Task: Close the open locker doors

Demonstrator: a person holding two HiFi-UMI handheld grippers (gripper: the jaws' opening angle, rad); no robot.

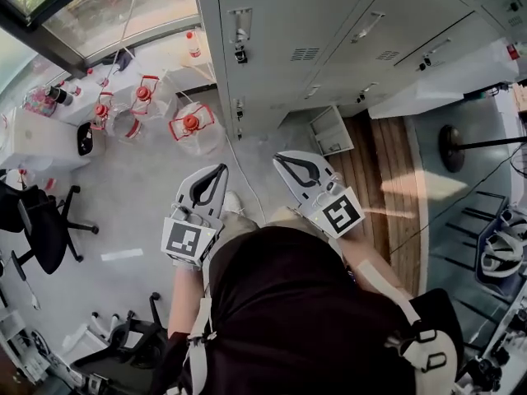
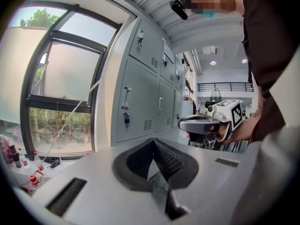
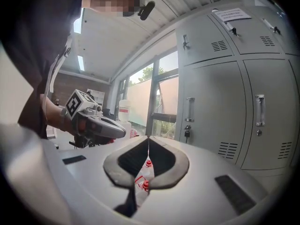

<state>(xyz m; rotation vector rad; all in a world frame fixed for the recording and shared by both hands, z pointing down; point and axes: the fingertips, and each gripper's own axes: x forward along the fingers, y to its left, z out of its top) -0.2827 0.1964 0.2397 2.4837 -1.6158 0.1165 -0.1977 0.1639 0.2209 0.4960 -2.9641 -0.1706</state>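
Left gripper (image 1: 221,169) and right gripper (image 1: 277,157) are both running pressed together, pinching nothing, with the open locker door (image 1: 332,130) hanging ahead-right of the right gripper, the nearer of the 2.

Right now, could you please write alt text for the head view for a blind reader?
Seen from above, a person points the left gripper and right gripper, jaws together and empty, at grey lockers; one low locker door stands open.

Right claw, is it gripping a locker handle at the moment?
No, the right claw has its jaws pressed together on nothing, and the grey lockers stand beyond its tips.
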